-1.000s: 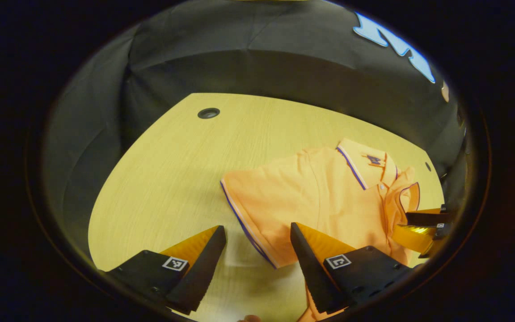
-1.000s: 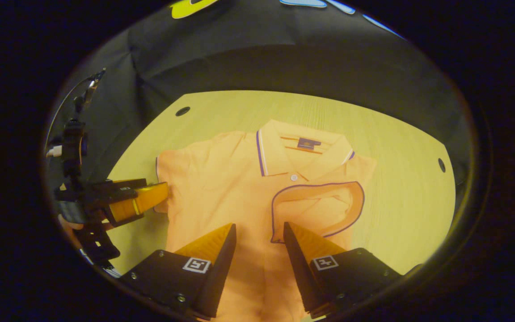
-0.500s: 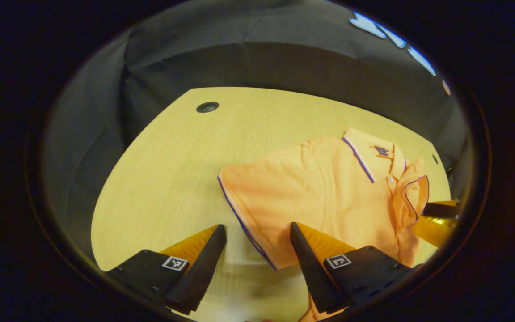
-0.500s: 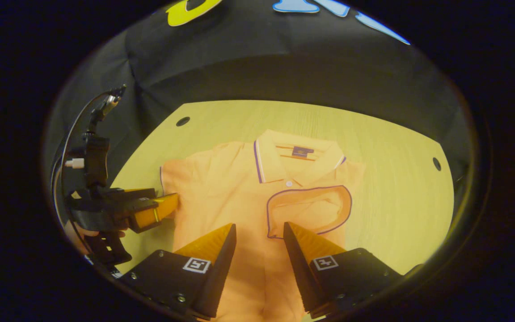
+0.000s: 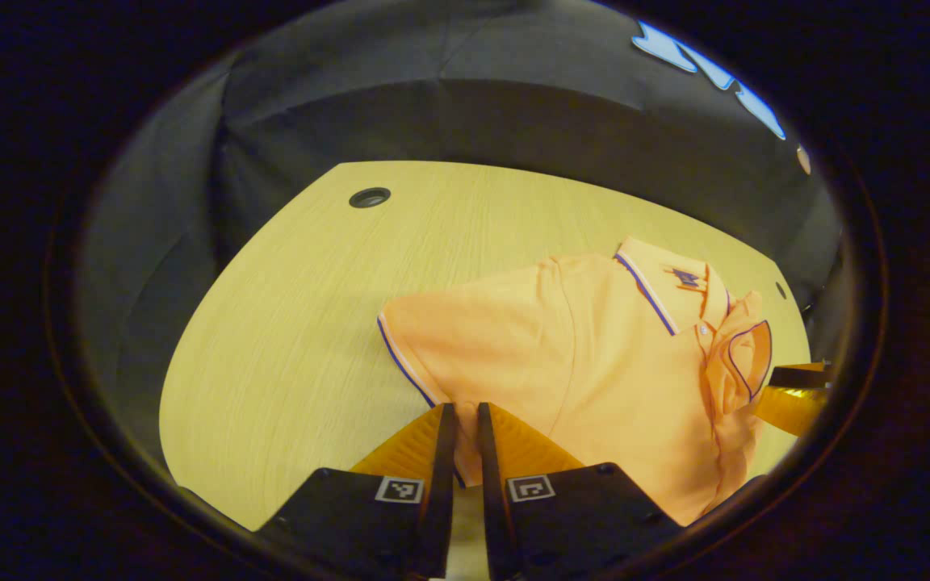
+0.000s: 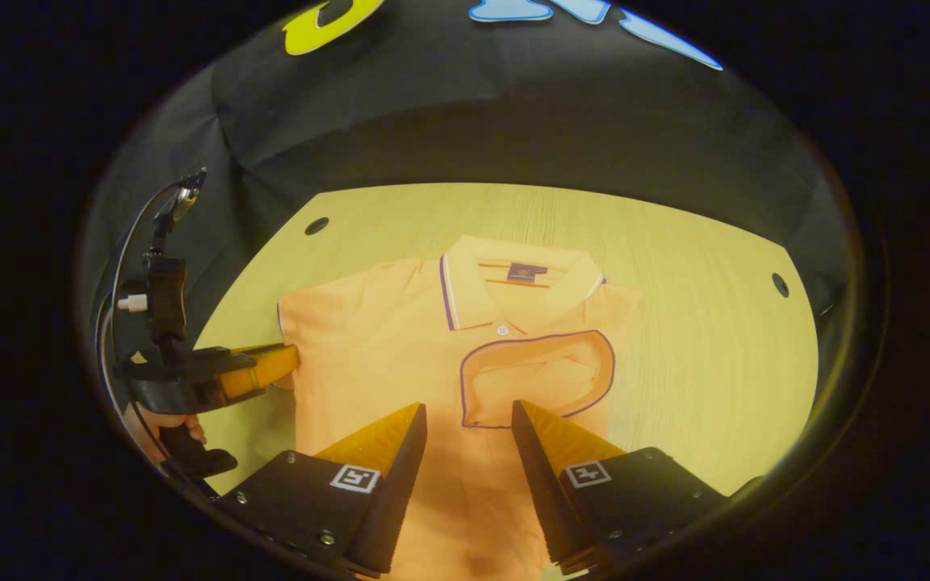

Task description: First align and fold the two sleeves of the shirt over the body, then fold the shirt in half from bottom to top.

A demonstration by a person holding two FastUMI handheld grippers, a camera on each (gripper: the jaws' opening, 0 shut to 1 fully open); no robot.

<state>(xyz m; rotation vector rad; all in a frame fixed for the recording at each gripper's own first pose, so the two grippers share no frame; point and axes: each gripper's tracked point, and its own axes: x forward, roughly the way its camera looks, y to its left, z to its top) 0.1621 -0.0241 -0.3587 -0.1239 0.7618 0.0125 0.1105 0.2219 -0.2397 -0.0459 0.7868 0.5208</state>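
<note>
Left tongs pinching the spread sleeve's hem, right tongs spread above the shirt body.

Nearest in the left gripper view, the left tongs (image 5: 465, 436) are pressed together on the cuff edge of the left sleeve (image 5: 465, 339); they grip only the trim, so I judge a quick lift could slip the fabric free, or drag the whole shirt (image 6: 433, 363) across the worktop (image 6: 699, 323) and skew the fold. In the right gripper view the right tongs (image 6: 465, 432) hang spread, holding nothing, over the shirt's lower front, just short of the right sleeve (image 6: 538, 375), which already lies folded over the chest. Farther off, the collar (image 6: 513, 282) points toward the worktop's back edge.
</note>
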